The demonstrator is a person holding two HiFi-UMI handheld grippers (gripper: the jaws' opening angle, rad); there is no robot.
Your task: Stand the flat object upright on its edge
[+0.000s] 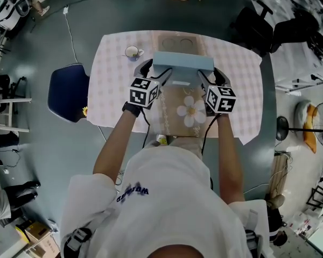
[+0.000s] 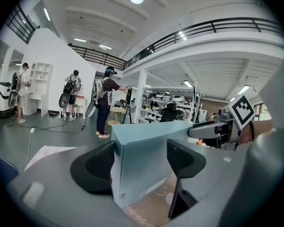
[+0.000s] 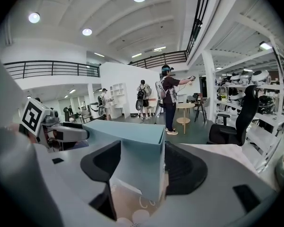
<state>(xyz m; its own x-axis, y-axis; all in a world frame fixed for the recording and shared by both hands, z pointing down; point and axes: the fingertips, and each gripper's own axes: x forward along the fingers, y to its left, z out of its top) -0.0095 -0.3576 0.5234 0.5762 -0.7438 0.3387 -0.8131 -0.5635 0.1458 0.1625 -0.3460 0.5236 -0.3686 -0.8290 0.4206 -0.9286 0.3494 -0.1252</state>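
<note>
Head view: holding the pale blue box point(image 1: 183, 61) over the middle of the bench point(image 1: 118, 90), narrow face turned up, long axis running from 9 to 3 o'clock. Clamping its 9 o'clock end with the left gripper point(image 1: 153, 71) and its 3 o'clock end with the right gripper point(image 1: 212, 75), both equally near, neither leading. Noting a brown mat with a white flower point(image 1: 191, 112) just at 6 o'clock of the box, and a mug point(image 1: 132, 51) well apart at 10 o'clock.

Left gripper view: pressing both dark pads point(image 2: 97, 167) against the broad faces of the box point(image 2: 142, 169), jaws at a middling width set by its thickness. Seeing it tall between them, top edge level, stretching away toward 2 o'clock to the other gripper at the far end.

Right gripper view: gripping the same way, pads point(image 3: 184, 167) closed on the opposite end of the box point(image 3: 142, 160), which is reaching off toward 10 o'clock. Possibly resting its lower edge on the mat already; the contact line is sitting low behind the gripper body, so not telling for sure.

Judging the coming move: settling the long lower edge squarely down, keeping both ends level along that 9-to-3 axis, then easing both grippers off together so as not to be tipping it toward 12 or 6 o'clock.
</note>
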